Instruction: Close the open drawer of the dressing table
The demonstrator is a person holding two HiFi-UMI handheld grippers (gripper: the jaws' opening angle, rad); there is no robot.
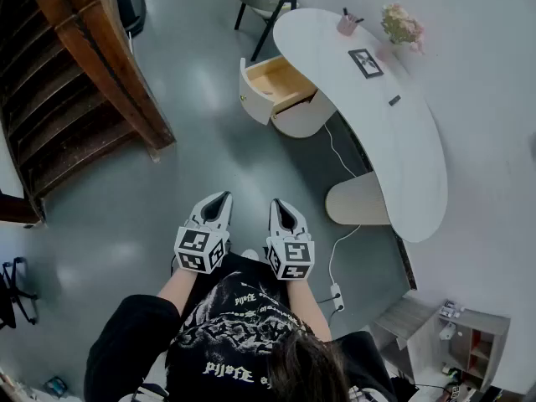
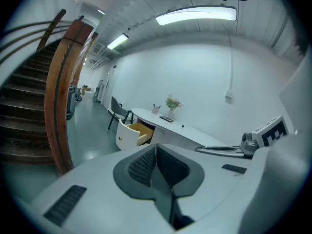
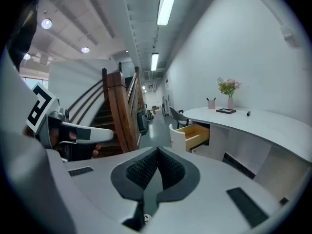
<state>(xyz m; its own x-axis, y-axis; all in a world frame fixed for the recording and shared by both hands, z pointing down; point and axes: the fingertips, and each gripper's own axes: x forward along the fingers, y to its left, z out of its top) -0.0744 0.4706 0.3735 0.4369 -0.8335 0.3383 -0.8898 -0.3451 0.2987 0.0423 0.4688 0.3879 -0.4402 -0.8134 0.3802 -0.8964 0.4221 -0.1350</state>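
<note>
You stand on a grey floor (image 1: 193, 99). A wooden staircase (image 1: 84, 82) rises off to your left, and the long, curved white counter (image 1: 394, 141) lies ahead to your right, well apart from you. A chair (image 1: 264, 2) sits just beyond the counter's far end. The drawer (image 1: 276, 86) stands pulled out of the rounded cabinet under that far end, showing its pale wood inside, with its white front facing the stairs. Your left gripper (image 1: 219, 201) and right gripper (image 1: 280, 205) are side by side in front of you, each with its jaws pressed together on nothing. On the counter are a picture frame (image 1: 366, 62), a flower vase (image 1: 402, 25) and a small cup (image 1: 347, 23).
</note>
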